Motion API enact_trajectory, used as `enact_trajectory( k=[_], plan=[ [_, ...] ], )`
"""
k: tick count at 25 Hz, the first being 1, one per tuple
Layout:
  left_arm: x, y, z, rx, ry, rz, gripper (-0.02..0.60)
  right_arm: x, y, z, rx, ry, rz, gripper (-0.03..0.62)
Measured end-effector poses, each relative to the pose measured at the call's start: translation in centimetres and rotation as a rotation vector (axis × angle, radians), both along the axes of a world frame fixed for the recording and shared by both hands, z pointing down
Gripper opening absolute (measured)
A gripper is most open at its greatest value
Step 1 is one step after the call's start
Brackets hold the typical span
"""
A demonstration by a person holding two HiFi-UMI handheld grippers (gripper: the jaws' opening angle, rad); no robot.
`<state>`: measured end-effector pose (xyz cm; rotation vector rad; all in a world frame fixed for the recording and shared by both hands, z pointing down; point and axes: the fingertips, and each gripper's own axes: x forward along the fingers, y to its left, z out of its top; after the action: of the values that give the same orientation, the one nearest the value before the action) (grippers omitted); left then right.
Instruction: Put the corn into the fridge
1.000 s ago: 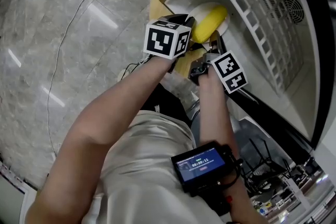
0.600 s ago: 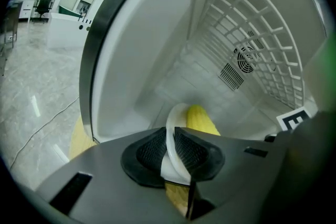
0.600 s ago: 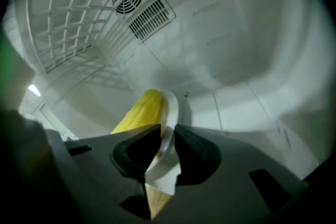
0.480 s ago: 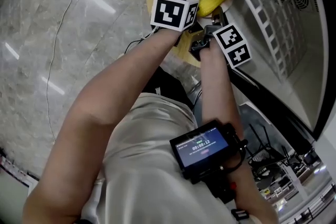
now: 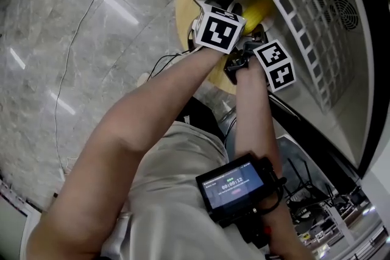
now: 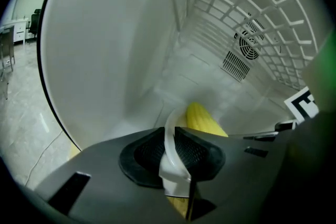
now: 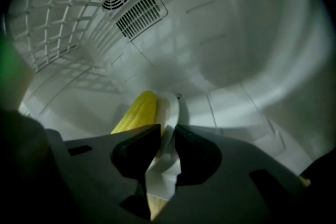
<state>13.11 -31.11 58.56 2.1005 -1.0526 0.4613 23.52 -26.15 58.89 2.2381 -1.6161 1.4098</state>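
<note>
Plate (image 6: 169, 131) rim is clamped by left tongs (image 6: 176, 153) and right tongs (image 7: 167, 148); corn (image 7: 137, 109) is held inside fridge (image 5: 317, 39), set-down seemingly left.

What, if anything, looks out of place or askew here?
Nothing stands out. The corn lies on a white plate, and the left gripper and right gripper each pinch its rim inside the fridge.

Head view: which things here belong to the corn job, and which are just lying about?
Job: corn; white plate carrying it; open fridge; left tool and right tool, both clamped on the plate's rim.
Lying about: floor cable; yellow round surface beside the fridge; small screen at the person's chest.
</note>
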Motion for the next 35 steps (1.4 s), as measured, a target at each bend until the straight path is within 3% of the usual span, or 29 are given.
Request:
enact_trajectory(
  k=[15,25,35],
  plan=[
    [0.8,0.0,0.8,0.081,-0.114,0.077,0.058,0.7,0.2,0.5,-0.037,0.006,0.022,0.068],
    [-0.4,-0.2,-0.2,0.141,-0.111,0.034,0.069,2.2,0.8,-0.5,0.015,0.037,0.051,0.089],
    [-2.5,1.8,-1.1,0.193,-0.102,0.045,0.095,2.1,1.6,-2.3,0.109,0.044,0.042,0.087]
  ],
)
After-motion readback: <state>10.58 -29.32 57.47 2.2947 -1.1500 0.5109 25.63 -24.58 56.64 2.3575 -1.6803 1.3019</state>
